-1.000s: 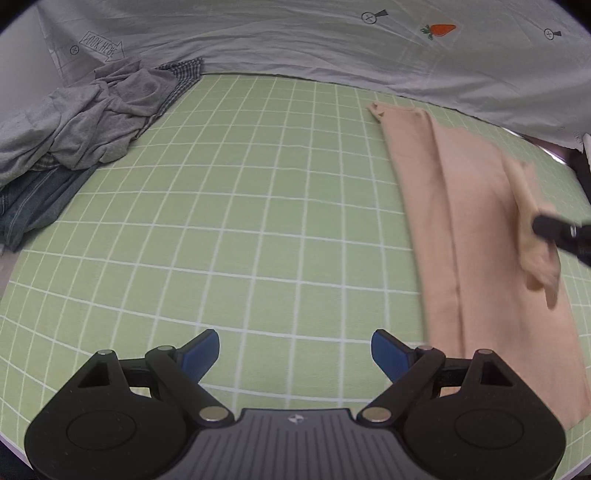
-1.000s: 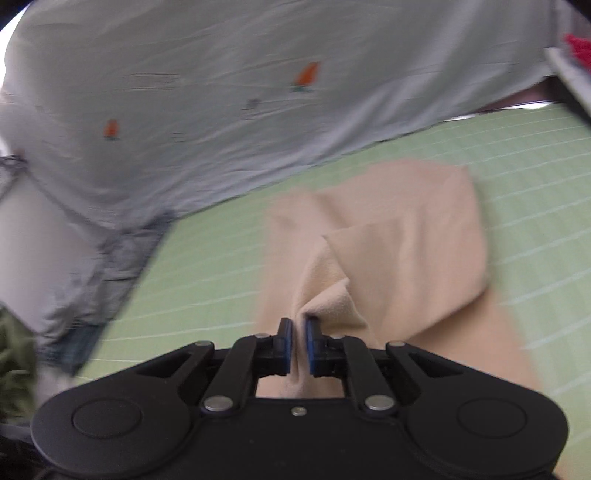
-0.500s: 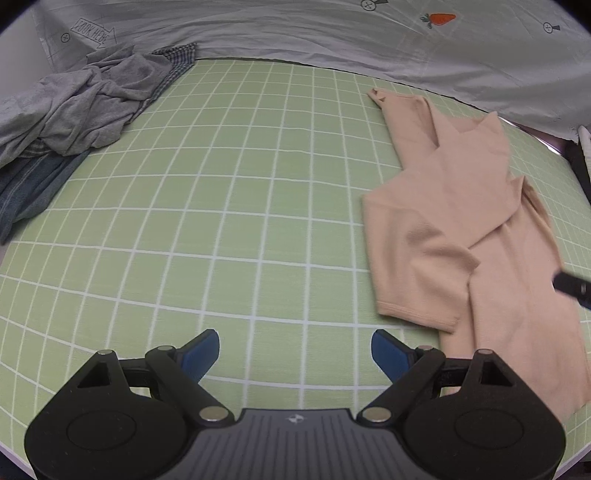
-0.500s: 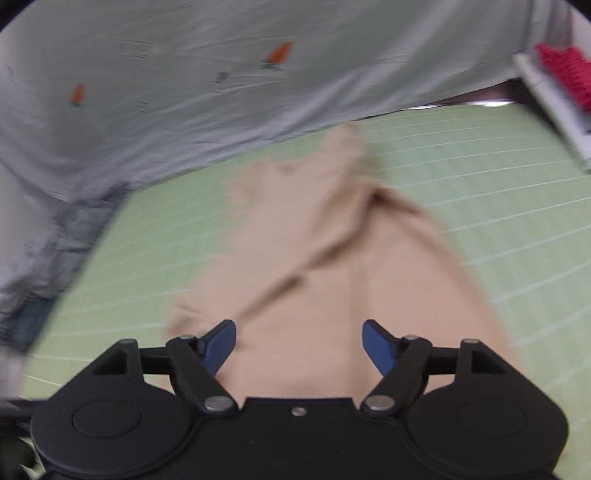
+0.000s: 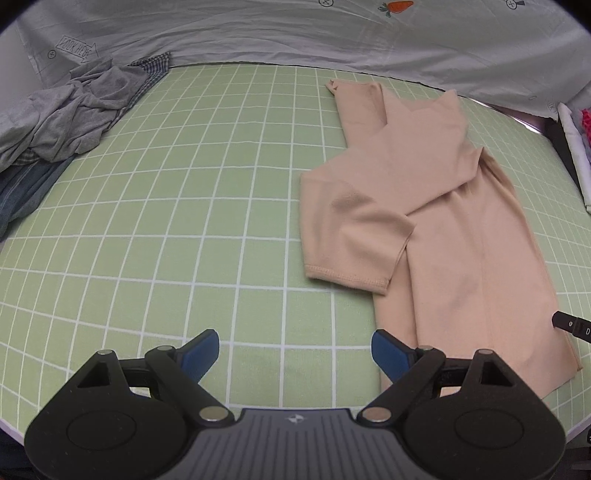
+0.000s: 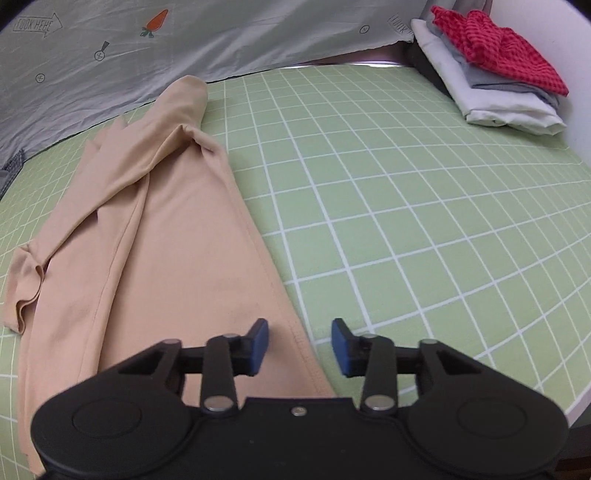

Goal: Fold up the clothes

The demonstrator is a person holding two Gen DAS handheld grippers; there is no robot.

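The green grid mat (image 5: 184, 206) covered the whole work surface, with a pale grey sheet (image 5: 295, 33) printed with carrots hanging along its far edge. On the mat lay the tan shirt (image 5: 443, 229), the piece being folded: it stretched lengthwise away from the person, already narrowed into a long strip, with one short sleeve (image 5: 351, 236) folded across and lying flat toward the middle of the mat. A heap of unfolded grey and blue clothes (image 5: 62, 122) sat at the far left corner, well apart from the shirt, and a small stack of folded clothes (image 6: 495, 74) topped by a red checked piece sat at the far right corner.

The left tongs (image 5: 295, 354) hovered over bare mat just beside the shirt's near left corner, jaws wide apart and holding nothing. The right tongs (image 6: 299, 347) were above the shirt's near right hem (image 6: 295, 339); their jaws had just been closing but there was a clear gap between them, with the hem edge below the gap and neither pad pressing on it.

The step in hand looked like the move from the lengthwise folds to the crosswise fold: both tongs were placed at the near end of the strip. The next move probably called for each tongs to pinch a near corner through all layers, lift the hem only slightly and carry it evenly toward the collar end, so the folded sleeve stayed tucked and the edges lined up.
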